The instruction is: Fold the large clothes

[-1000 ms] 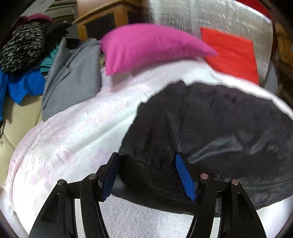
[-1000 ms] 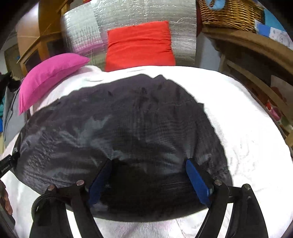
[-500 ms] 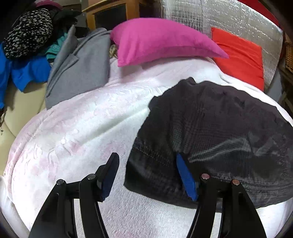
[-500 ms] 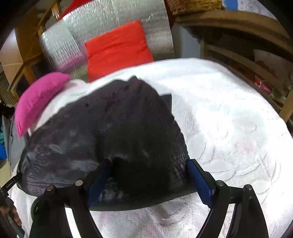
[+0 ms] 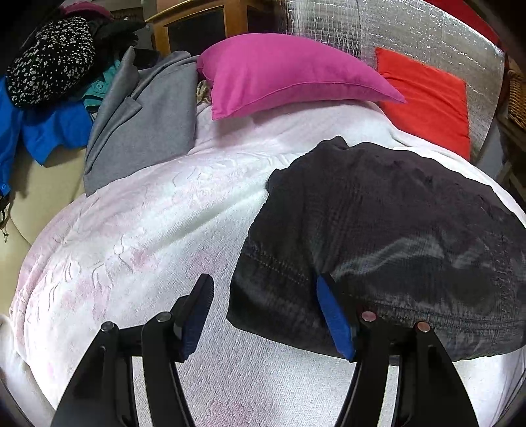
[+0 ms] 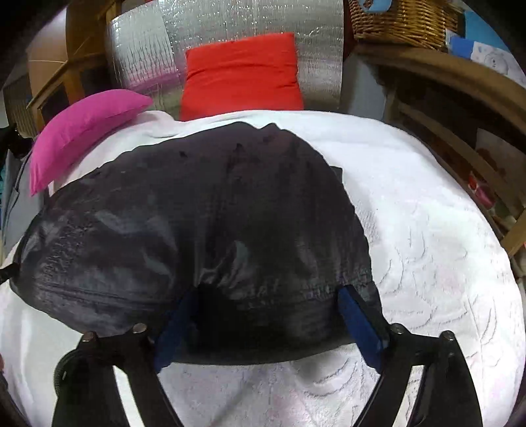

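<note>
Right tongs (image 6: 266, 325) opening over black garment (image 6: 197, 213)

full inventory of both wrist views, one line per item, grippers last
black garment: 1, black, bunched mid-bed on the white bedspread
white bedspread: 1, white with pink tint, covers bed
pink pillow: 1, magenta, far side of bed
red cushion: 1, red, against silver foil panel
silver foil panel: 1, silver, behind the bed
grey coat: 1, grey, far-left bed edge
clothes pile: several, blue, teal, black spotted, left
wicker basket: 1, tan, shelf at right
left gripper: 1, black with blue pads, open at garment's left edge
right gripper: 1, same, jaws opening, garment hem between them
</note>
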Tool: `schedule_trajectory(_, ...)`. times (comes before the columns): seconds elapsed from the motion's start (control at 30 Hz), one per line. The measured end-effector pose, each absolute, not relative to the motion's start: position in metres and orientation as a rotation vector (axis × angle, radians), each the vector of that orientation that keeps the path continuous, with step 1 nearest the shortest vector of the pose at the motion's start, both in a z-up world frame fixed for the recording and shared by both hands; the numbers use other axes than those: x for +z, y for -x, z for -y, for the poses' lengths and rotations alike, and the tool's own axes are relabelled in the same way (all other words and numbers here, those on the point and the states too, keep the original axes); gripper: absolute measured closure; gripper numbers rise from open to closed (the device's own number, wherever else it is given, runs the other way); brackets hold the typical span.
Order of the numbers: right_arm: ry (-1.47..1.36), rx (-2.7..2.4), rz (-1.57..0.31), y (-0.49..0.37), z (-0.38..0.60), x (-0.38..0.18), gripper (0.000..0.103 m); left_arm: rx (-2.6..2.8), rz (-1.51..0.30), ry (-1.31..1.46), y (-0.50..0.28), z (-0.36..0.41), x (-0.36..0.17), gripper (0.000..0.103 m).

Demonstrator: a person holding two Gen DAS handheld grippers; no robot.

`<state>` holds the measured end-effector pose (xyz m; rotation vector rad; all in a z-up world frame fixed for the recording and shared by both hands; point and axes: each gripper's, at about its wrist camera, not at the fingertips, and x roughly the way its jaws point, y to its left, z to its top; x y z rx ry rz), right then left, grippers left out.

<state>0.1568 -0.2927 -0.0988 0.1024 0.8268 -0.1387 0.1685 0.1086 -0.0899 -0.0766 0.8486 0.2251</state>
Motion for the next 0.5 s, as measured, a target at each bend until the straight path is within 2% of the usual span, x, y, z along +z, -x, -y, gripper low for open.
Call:
schedule_trajectory(0.17, -0.118, -0.14, -0.795, -0.154, 0.295, -0.086, 0.012, 0.22, -0.848, 0.085, -0.17, -0.11, -0.091, 0.036)
schedule_trajectory(0.3, -0.097, -0.122, -0.844, -0.159, 0.296, -0.096, 0.012, 0.212, -0.86, 0.079, -0.172, -0.11, -0.095, 0.036)
schedule_trajectory(0.47, -0.219, -0.061, -0.81, -0.154, 0.325, -0.076, 0.012, 0.161, -0.839, 0.139, -0.177, -0.13, -0.079, 0.036)
schedule_trajectory(0.5, -0.259, -0.053, -0.796, -0.153, 0.337, -0.07, 0.012, 0.161, -0.82, 0.165, -0.179, -0.138, -0.075, 0.033)
